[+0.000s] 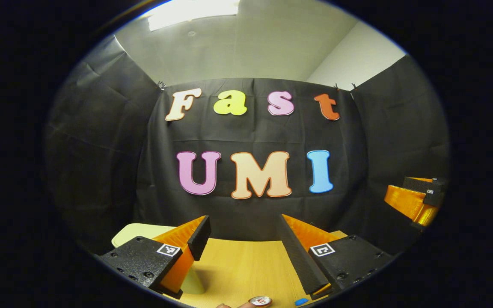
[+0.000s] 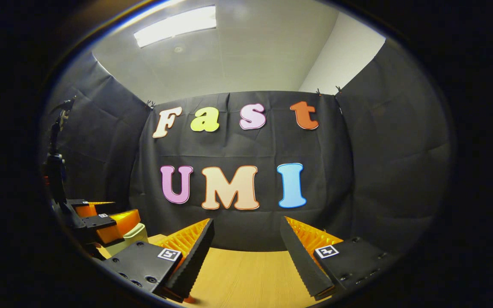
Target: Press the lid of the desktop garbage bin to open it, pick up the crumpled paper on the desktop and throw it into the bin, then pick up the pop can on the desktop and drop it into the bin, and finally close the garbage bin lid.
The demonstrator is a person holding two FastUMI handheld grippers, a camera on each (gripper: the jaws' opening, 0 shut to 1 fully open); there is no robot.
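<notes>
just below the left gripper (image 1: 243,239), at the near edge of the table (image 1: 246,265), the top of the pop can (image 1: 260,301) peeks in. the bin (image 1: 137,233) sits behind its left finger. both sets of jaws stand wide apart and empty, held level above the wood — a ready pose, i'd judge, with nothing pressed or picked yet. the right gripper (image 2: 246,241) hovers over bare table; to the left of its jaws, the bin (image 2: 137,234) lies under the other gripper. crumpled paper: can't tell where.
</notes>
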